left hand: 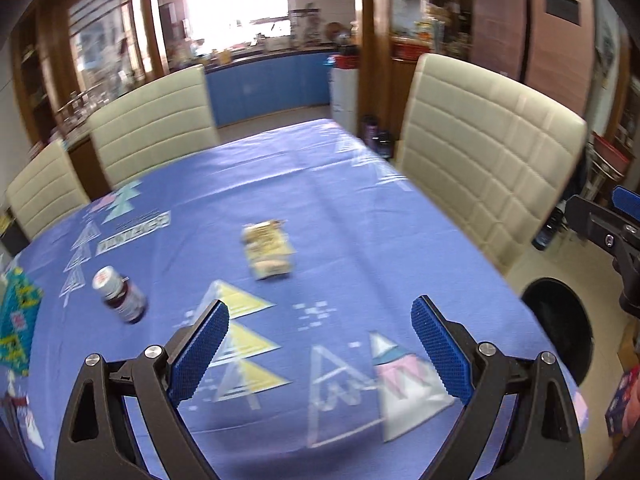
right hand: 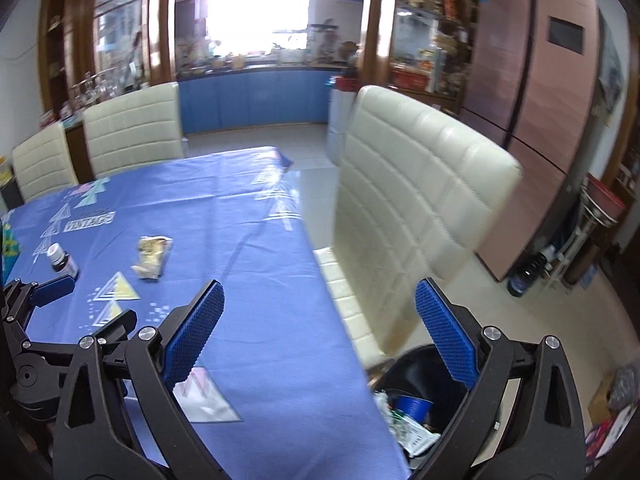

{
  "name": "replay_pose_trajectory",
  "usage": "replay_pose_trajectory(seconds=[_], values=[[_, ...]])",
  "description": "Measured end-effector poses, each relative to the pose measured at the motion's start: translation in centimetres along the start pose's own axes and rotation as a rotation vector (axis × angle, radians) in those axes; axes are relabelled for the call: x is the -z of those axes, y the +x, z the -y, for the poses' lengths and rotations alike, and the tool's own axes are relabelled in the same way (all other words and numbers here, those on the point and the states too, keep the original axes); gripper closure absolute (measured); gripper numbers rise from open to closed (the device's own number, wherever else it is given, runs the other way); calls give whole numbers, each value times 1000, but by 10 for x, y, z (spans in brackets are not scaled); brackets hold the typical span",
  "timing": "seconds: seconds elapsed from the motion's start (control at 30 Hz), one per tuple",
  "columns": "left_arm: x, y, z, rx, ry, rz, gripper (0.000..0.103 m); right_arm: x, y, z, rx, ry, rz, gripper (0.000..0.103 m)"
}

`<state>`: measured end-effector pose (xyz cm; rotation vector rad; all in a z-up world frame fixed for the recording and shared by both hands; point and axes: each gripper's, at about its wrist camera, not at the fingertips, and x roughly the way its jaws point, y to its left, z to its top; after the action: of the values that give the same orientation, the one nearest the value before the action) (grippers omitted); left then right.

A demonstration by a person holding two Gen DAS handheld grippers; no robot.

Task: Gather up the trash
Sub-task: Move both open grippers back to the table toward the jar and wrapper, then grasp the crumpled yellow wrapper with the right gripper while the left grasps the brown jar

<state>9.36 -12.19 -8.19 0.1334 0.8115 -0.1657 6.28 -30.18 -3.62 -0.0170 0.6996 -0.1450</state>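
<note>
A crumpled yellowish snack wrapper (left hand: 269,251) lies flat near the middle of the table, on a blue-violet tablecloth printed with pale triangles (left hand: 304,208). To its left, well apart from it, a small dark bottle with a silver cap (left hand: 120,294) lies tipped on its side on the same cloth. Both pieces rest clear of any tool.

The left gripper (left hand: 320,354) hangs over the near part of the table, its blue ribbed pads spread wide with only cloth showing between them. The right gripper (right hand: 318,338) sits past the table's right edge, its jaws likewise standing wide apart and holding nothing.

Below the right gripper, on the pale floor beside the table, stands a round black trash bin (right hand: 420,368); inside it lie scraps of printed paper and a blue cup-shaped piece (right hand: 412,406).

A cream padded chair with stitched panels (right hand: 416,200) stands just beyond the bin at the table's right side. Two more cream chairs (left hand: 152,120) line the far left side. Blue kitchen cabinets (right hand: 256,96) run under a bright window, and a pinkish-brown refrigerator (right hand: 540,92) stands at the right.
</note>
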Motion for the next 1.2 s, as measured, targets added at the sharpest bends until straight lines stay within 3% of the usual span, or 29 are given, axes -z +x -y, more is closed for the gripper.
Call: replay_pose_trajectory(seconds=[0.37,0.6,1.1,1.2], values=[[14,7,-108,-162,-136,-2,13,-22,37,-116,-146,-135,-16,11],[18,25,-153,-233,-166,-2,13,-27,70,-161,-185,-178,-54,11],[24,101,-212,-250,-237,-84,13,-27,151,-223,-201,-259,-165,11],[24,112,-213,-247,-225,-94,13,-26,170,-229,-202,-254,-203,20]])
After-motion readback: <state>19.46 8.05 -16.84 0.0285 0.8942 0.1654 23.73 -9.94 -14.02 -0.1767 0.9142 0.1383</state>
